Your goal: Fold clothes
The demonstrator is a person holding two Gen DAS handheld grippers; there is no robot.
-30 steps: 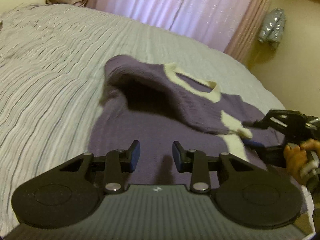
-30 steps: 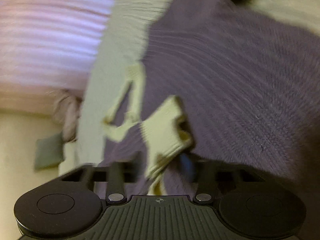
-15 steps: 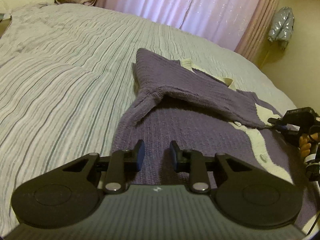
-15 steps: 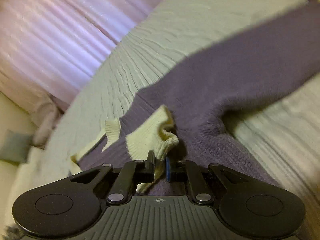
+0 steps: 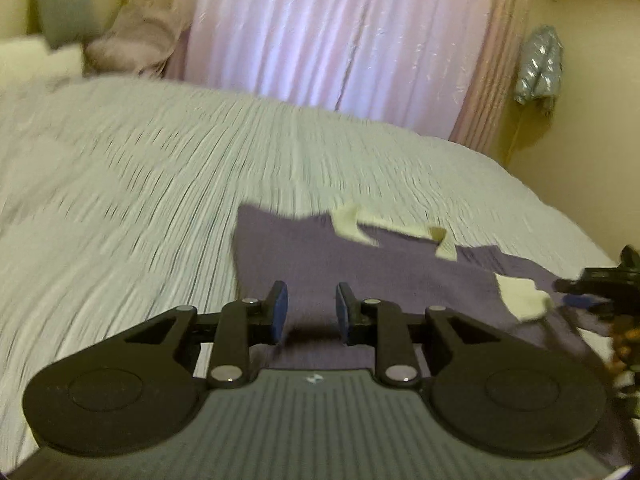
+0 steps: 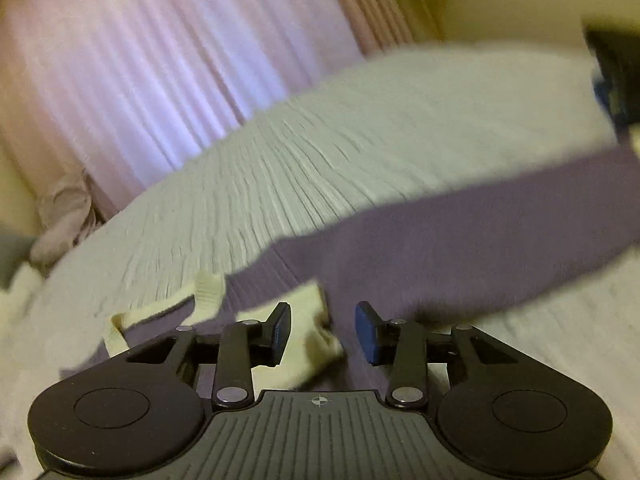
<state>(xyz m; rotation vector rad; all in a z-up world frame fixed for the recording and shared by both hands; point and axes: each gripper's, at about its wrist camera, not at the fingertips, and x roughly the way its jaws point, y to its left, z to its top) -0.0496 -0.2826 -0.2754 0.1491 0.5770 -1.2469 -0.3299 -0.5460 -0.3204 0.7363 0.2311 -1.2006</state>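
On the striped bedspread [image 5: 168, 184]: purple sweater [image 5: 360, 272] flat, sleeve folded across. Right gripper [image 6: 323, 330] just opened, cream cuff [image 6: 308, 336] loose between jaws, probably released there. Left gripper [image 5: 308, 307] closing, empty, above sweater.

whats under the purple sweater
The purple sweater lies on the striped grey bedspread, which shows all around it. Whatever is directly beneath is covered.
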